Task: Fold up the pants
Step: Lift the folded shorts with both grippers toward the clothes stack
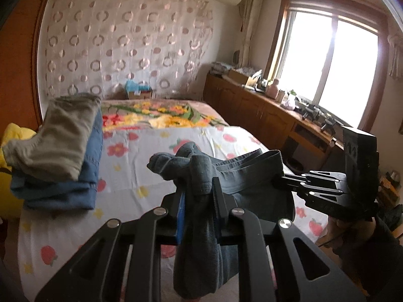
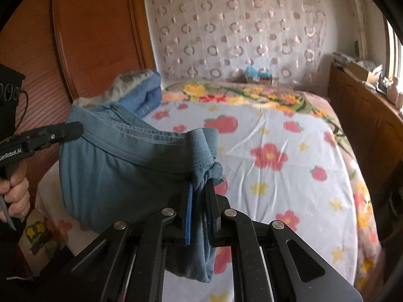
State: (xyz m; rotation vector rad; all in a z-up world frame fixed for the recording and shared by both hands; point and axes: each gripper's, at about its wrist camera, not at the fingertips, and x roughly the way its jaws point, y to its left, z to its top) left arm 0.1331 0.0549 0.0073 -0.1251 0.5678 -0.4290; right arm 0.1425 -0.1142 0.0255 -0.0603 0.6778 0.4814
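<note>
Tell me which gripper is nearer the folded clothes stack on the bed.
Left. The left gripper, clamping the blue pants, is beside the stack; the right gripper grips farther off.

The pants (image 2: 121,173) bunch over the right gripper (image 2: 201,191) pads, hiding the contact, and their lower end runs behind its linkage. In the left wrist view the pant legs drop below the frame (length unreadable). Windowsill clutter (image 1: 284,95) is too small to identify.

Soft matt blue-grey knit cloth for the pants (image 2: 121,166), ribbed at the waistband; matt black plastic fingers (image 2: 214,201) (shiny metal rivets); smooth printed cotton bed sheet (image 2: 289,176); glossy wood headboard (image 2: 95,37).
</note>
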